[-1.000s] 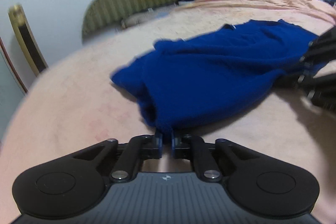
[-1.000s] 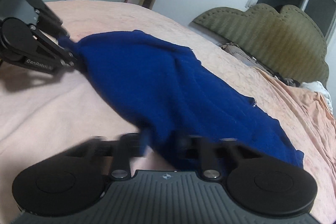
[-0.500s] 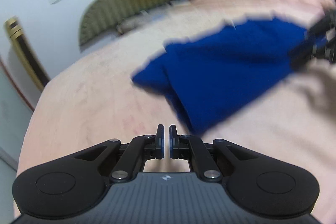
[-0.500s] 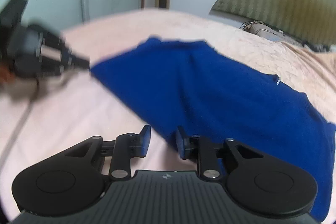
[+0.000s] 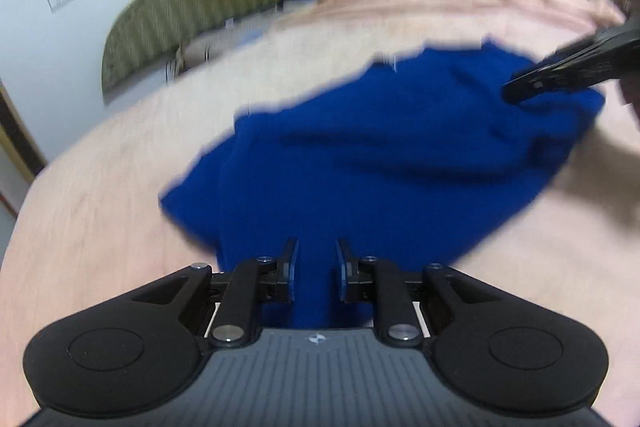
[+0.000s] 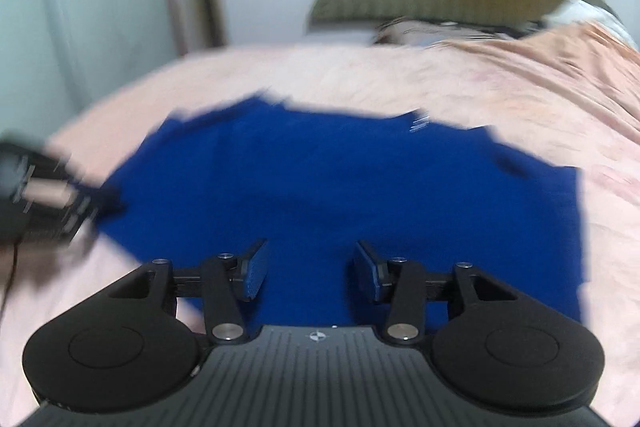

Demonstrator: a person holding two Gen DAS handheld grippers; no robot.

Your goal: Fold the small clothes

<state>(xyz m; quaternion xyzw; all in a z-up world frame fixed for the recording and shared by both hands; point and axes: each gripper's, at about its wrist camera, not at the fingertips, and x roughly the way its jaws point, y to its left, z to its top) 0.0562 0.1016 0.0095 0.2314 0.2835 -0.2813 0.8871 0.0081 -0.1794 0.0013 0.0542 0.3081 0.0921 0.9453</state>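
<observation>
Evidently the blue garment (image 5: 380, 155) is lying spread on the pink bed (image 5: 100, 195), doubled over once by the look of its layered near edge, though blur is hiding the details. Both claws have just been opening: the left claw (image 5: 316, 265) is standing slightly parted over the cloth, the right claw (image 6: 310, 267) wider, neither gripping anything. Further folds are probably remaining.

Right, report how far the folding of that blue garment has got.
Done: the blue garment lies on the pink bedspread, apparently folded over once. In hand: nothing; the left claw and right claw have just been opening, pads clear of the cloth. Left: probably further folds and tidying.
</observation>
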